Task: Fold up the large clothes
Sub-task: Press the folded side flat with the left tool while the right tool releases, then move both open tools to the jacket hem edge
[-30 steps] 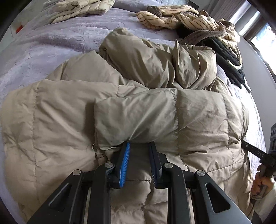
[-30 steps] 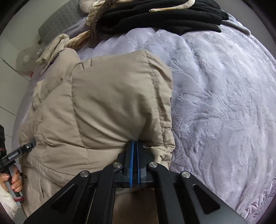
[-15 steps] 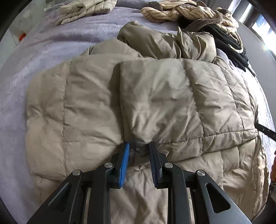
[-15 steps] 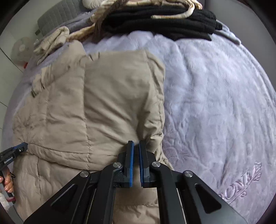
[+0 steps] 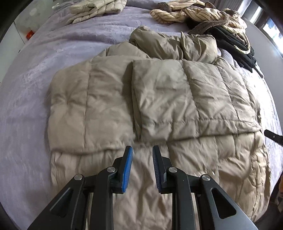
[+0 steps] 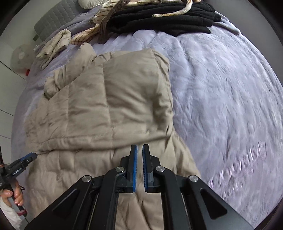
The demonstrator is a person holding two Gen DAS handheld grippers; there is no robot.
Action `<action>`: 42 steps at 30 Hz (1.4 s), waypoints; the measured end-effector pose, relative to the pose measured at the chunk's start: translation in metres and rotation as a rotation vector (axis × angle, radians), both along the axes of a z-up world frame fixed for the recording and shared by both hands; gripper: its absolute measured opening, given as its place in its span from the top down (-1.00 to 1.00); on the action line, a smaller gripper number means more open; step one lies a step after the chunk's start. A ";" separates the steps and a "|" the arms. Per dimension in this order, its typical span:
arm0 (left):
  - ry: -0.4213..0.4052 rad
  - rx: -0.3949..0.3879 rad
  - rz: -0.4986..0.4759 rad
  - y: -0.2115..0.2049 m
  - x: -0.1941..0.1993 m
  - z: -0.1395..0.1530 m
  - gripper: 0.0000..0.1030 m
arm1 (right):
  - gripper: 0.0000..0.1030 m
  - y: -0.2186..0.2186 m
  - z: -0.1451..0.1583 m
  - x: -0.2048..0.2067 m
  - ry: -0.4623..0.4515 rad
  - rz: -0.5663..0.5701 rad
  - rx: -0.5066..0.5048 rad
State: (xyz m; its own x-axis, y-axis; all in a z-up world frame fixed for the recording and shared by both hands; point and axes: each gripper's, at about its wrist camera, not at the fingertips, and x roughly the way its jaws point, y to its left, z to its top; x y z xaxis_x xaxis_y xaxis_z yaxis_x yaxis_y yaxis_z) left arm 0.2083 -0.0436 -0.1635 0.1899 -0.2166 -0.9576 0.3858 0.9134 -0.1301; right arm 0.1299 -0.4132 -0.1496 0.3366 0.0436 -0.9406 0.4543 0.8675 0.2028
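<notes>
A large beige quilted down coat (image 5: 159,99) lies spread on the lilac bedspread (image 5: 35,74), with a flap folded over its right half and a bunched hood at the far end. My left gripper (image 5: 142,152) is open and empty, just above the coat near the flap's front edge. In the right wrist view the same coat (image 6: 106,109) fills the left half. My right gripper (image 6: 139,150) is slightly open and empty, above the coat's right side by the flap's hem. The other gripper's tip shows at the left (image 6: 26,159).
A folded cream quilted garment (image 5: 95,7) lies at the far left of the bed. A pile of striped cream and black clothes (image 5: 221,21) sits at the far right, also in the right wrist view (image 6: 159,19). Lilac bedspread (image 6: 230,106) stretches right of the coat.
Both grippers let go of the flap's edge and pulled back and up from the coat. The right gripper went from shut on the fabric to slightly open; the flap now lies flat.
</notes>
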 end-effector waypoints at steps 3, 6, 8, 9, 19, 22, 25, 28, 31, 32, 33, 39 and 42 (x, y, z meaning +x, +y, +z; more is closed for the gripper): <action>0.006 0.014 -0.009 -0.002 -0.014 0.006 0.52 | 0.87 0.011 0.002 -0.011 0.015 -0.002 0.028; 0.011 0.026 -0.007 -0.001 -0.025 0.013 0.52 | 0.86 0.020 0.005 -0.020 0.030 0.001 0.050; 0.021 0.030 0.009 0.002 -0.030 0.017 0.52 | 0.70 0.027 0.008 -0.026 0.033 0.004 0.059; 0.024 0.031 0.013 0.003 -0.032 0.018 0.52 | 0.42 0.029 0.010 -0.028 0.034 0.005 0.061; 0.007 0.049 0.043 0.014 -0.057 0.040 -1.00 | -0.07 0.050 0.035 -0.042 0.018 0.020 0.061; 0.007 0.054 0.026 0.017 -0.066 0.046 -1.00 | -0.15 0.057 0.041 -0.045 0.013 0.035 0.061; 0.017 0.064 0.024 0.022 -0.074 0.050 -1.00 | -0.27 0.064 0.045 -0.049 0.016 0.049 0.075; 0.021 0.072 0.015 0.026 -0.083 0.055 -1.00 | -0.71 0.072 0.049 -0.054 -0.003 0.073 0.123; 0.031 0.075 0.012 0.031 -0.089 0.058 -1.00 | -0.75 0.079 0.054 -0.063 -0.019 0.081 0.129; 0.035 0.076 0.013 0.032 -0.091 0.058 -1.00 | -0.76 0.081 0.055 -0.066 -0.021 0.075 0.132; 0.040 0.077 0.013 0.033 -0.094 0.058 -1.00 | -0.80 0.081 0.055 -0.068 -0.024 0.069 0.139; 0.012 0.140 0.010 0.039 -0.106 0.059 -1.00 | -1.00 0.081 0.053 -0.079 -0.025 0.039 0.197; 0.001 0.171 0.009 0.047 -0.110 0.058 -1.00 | -1.00 0.081 0.052 -0.083 -0.018 0.032 0.206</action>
State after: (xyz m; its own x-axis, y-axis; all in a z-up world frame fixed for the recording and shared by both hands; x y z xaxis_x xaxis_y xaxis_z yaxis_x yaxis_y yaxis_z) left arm 0.0979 0.0030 -0.1052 0.1900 -0.0493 -0.9805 0.3779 0.9255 0.0267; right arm 0.0466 -0.3321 -0.0977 0.3485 0.2455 -0.9046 0.4217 0.8208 0.3853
